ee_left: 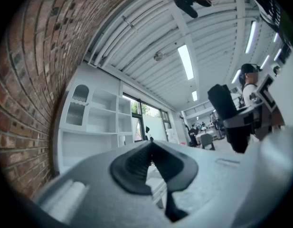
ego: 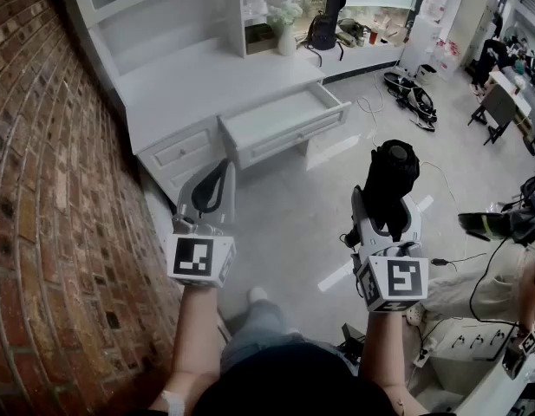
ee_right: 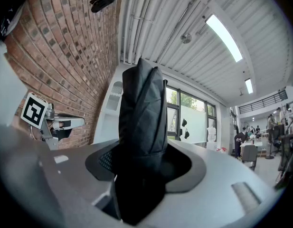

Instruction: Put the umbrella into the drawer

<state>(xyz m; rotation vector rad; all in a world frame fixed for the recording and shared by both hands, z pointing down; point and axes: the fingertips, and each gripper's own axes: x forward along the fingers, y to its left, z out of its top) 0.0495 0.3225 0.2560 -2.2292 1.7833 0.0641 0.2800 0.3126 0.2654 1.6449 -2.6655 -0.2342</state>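
Observation:
A folded black umbrella [ego: 390, 177] stands upright in my right gripper [ego: 384, 219], which is shut on its lower part, out over the grey floor. In the right gripper view the umbrella [ee_right: 142, 120] fills the space between the jaws of the right gripper [ee_right: 139, 175]. My left gripper [ego: 207, 192] hangs to the left at about the same height with its jaws together and nothing in them; its tips [ee_left: 150, 147] meet. The white drawer [ego: 284, 118] of the desk stands pulled open ahead of both grippers, its inside bare.
A brick wall [ego: 42, 232] runs along the left. The white desk [ego: 198, 72] carries shelves, a vase of flowers [ego: 286, 26] and a black bag [ego: 322, 31]. Cables and gear [ego: 410, 94] lie on the floor at the right, and people sit at the far right.

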